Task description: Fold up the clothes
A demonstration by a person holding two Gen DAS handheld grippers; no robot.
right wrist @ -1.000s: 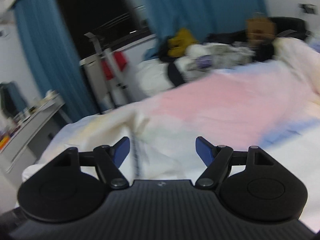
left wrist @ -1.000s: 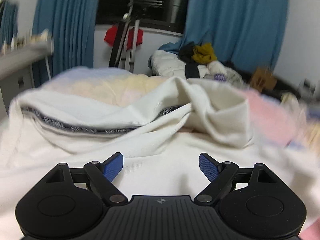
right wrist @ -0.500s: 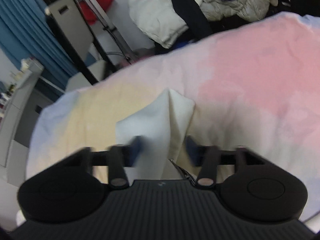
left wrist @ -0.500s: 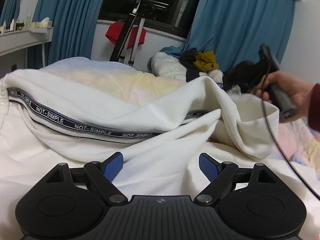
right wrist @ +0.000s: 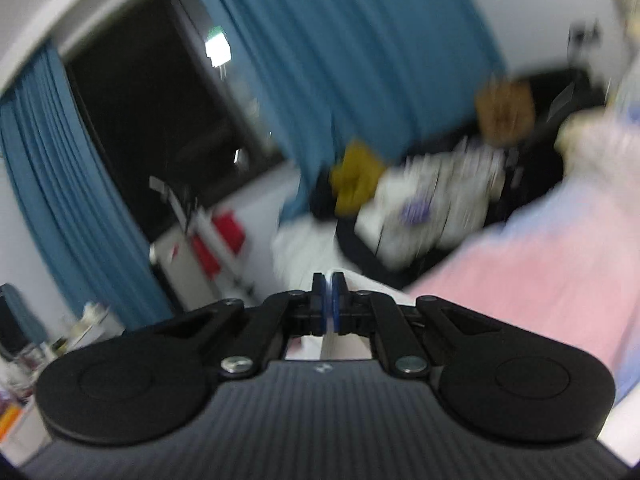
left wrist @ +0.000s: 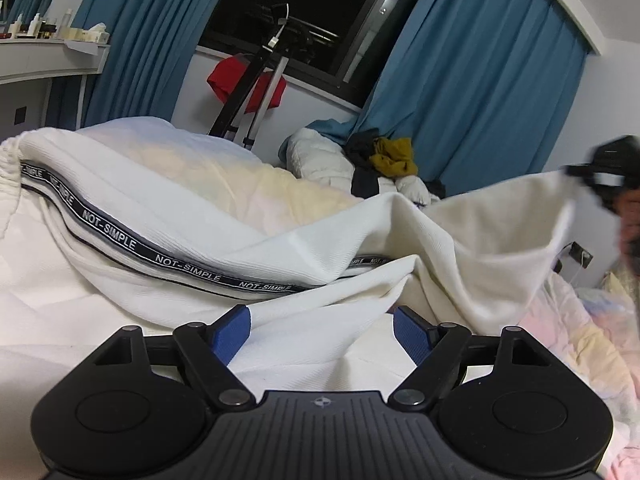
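While the right tongs (right wrist: 330,305) pinch a garment (left wrist: 248,240) corner aloft — fabric hangs taut.
Left tongs (left wrist: 322,330) gape, empty, over it on the bed (left wrist: 580,332).

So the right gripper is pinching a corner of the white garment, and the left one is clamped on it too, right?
Not quite. The left gripper is open, its blue pads apart over the white garment, as the left wrist view shows. The right gripper is indeed shut on a corner.

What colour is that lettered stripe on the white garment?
Black stripe with white lettering; left wrist view.
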